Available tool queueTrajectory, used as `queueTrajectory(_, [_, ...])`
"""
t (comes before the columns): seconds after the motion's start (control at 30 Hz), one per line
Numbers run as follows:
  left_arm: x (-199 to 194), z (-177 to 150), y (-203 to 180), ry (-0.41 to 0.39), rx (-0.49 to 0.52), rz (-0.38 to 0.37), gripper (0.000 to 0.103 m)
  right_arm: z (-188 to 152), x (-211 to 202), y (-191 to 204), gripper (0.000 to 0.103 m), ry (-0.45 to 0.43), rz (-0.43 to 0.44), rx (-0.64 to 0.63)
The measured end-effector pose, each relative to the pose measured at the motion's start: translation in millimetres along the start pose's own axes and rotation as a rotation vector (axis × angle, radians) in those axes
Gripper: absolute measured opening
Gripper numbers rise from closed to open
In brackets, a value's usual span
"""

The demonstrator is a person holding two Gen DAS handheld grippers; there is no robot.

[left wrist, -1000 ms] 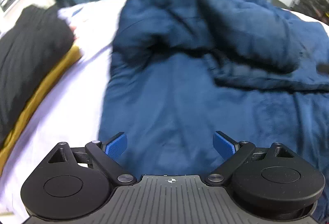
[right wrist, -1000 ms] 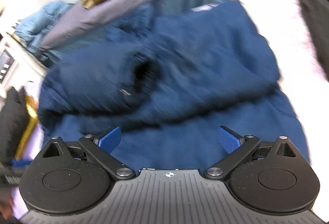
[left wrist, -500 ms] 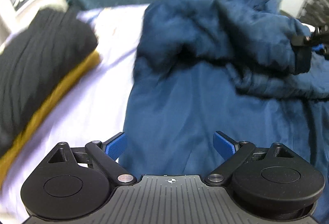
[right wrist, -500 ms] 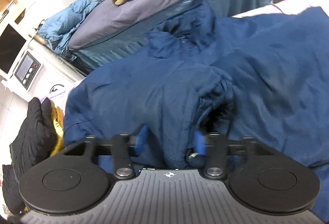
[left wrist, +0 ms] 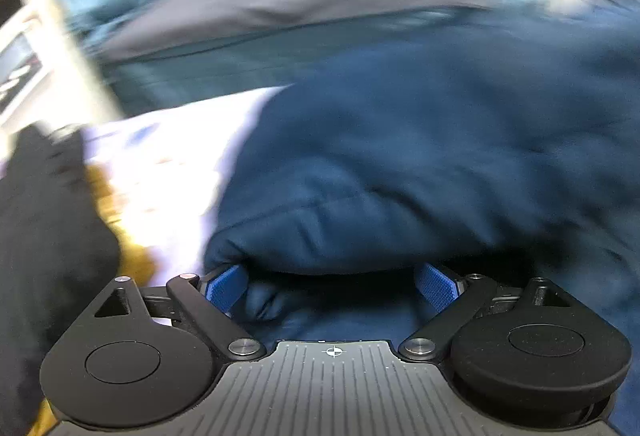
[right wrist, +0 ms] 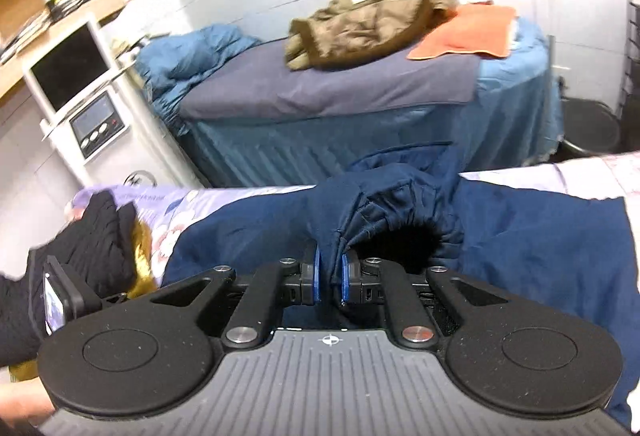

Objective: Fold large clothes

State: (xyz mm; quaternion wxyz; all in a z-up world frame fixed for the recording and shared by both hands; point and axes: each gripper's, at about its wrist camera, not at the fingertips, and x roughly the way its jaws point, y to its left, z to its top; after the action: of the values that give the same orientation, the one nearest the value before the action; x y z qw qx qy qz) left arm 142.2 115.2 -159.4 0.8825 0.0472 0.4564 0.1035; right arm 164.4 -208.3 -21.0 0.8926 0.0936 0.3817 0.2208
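Observation:
A large navy blue jacket [right wrist: 520, 236] lies spread on a pale floral bed sheet [right wrist: 224, 195]. My right gripper [right wrist: 330, 274] is shut on the jacket's sleeve cuff [right wrist: 384, 220] and holds it lifted. In the blurred left wrist view the same jacket [left wrist: 440, 155] fills the frame. My left gripper [left wrist: 332, 286] is open, with a rounded fold of the jacket between its blue pads [left wrist: 226, 286], which stand apart.
A stack of folded black and mustard clothes [right wrist: 100, 240] lies at the left of the bed, also in the left wrist view [left wrist: 44, 236]. Behind stands another bed [right wrist: 360, 95] with an olive jacket [right wrist: 360, 23] and orange cloth [right wrist: 468, 31]. A white monitor unit [right wrist: 76, 87] is at the left.
My right gripper closed on the sleeve cuff and lifted it. My left gripper moved forward onto a fold at the jacket's left side, still open.

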Motion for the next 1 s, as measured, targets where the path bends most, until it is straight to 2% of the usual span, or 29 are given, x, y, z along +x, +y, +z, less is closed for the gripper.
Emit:
queueTrajectory(0.07, [-5.8, -4.1, 20.9, -0.027, -0.094, -0.022, 0.103, -2.3, -0.1, -8.6, 0.012, 0.002, -0.005, 0.020])
queueTrajectory(0.1, [-6.9, -6.8, 27.8, -0.015, -0.120, -0.052, 0.103, -3.0, 0.4, -12.7, 0.013, 0.011, 0.001, 0.031])
queueTrajectory(0.13, [-4.0, -10.4, 30.4, 0.020, -0.126, -0.041, 0.103, -4.1, 3.2, -14.8, 0.012, 0.025, -0.002, 0.041])
queueTrajectory(0.2, [6.6, -18.9, 30.9, 0.096, -0.096, 0.097, 0.103, -8.7, 13.1, -19.7, 0.012, 0.057, -0.048, 0.064])
queueTrajectory(0.23, [13.7, -24.8, 33.6, 0.136, -0.085, 0.124, 0.103, -11.3, 20.7, -23.8, 0.012, 0.077, -0.088, 0.075])
queueTrajectory(0.3, [20.9, -36.0, 46.7, 0.201, -0.148, 0.054, 0.103, -16.9, 37.3, -35.0, 0.012, 0.118, -0.136, 0.096])
queueTrajectory(0.4, [11.5, -47.1, 62.0, 0.197, -0.239, 0.030, 0.103, -30.2, 60.3, -56.4, 0.013, 0.215, -0.150, 0.155])
queueTrajectory(0.5, [-5.9, -51.2, 67.9, 0.165, -0.264, 0.012, 0.103, -45.4, 73.5, -66.7, 0.030, 0.279, -0.208, 0.150])
queueTrajectory(0.53, [-11.1, -48.6, 69.6, 0.146, -0.266, -0.006, 0.103, -50.5, 77.0, -71.6, 0.045, 0.298, -0.234, 0.173])
queueTrajectory(0.57, [-18.9, -48.5, 69.3, 0.122, -0.264, -0.022, 0.103, -54.9, 77.2, -76.5, 0.056, 0.299, -0.252, 0.204])
queueTrajectory(0.67, [-42.4, -40.6, 56.3, 0.063, -0.213, -0.061, 0.103, -60.5, 66.3, -84.4, 0.068, 0.251, -0.256, 0.264])
queueTrajectory(0.73, [-59.3, -29.0, 41.2, 0.001, -0.145, -0.083, 0.103, -61.9, 53.6, -81.4, 0.068, 0.215, -0.253, 0.249])
queueTrajectory(0.8, [-70.2, -13.7, 22.3, -0.071, -0.086, -0.094, 0.103, -60.3, 38.5, -70.6, 0.070, 0.174, -0.294, 0.182])
queueTrajectory(0.87, [-77.0, 1.1, 5.9, -0.119, -0.039, -0.116, 0.103, -56.9, 23.5, -52.1, 0.083, 0.099, -0.318, 0.091])
queueTrajectory(0.93, [-72.4, 20.2, -12.4, -0.131, 0.006, -0.138, 0.103, -54.7, 10.6, -37.4, 0.093, 0.024, -0.294, 0.021])
queueTrajectory(1.0, [-63.6, 33.7, -29.3, -0.119, 0.045, -0.132, 0.103, -50.1, 9.1, -26.1, 0.095, 0.009, -0.245, -0.033])
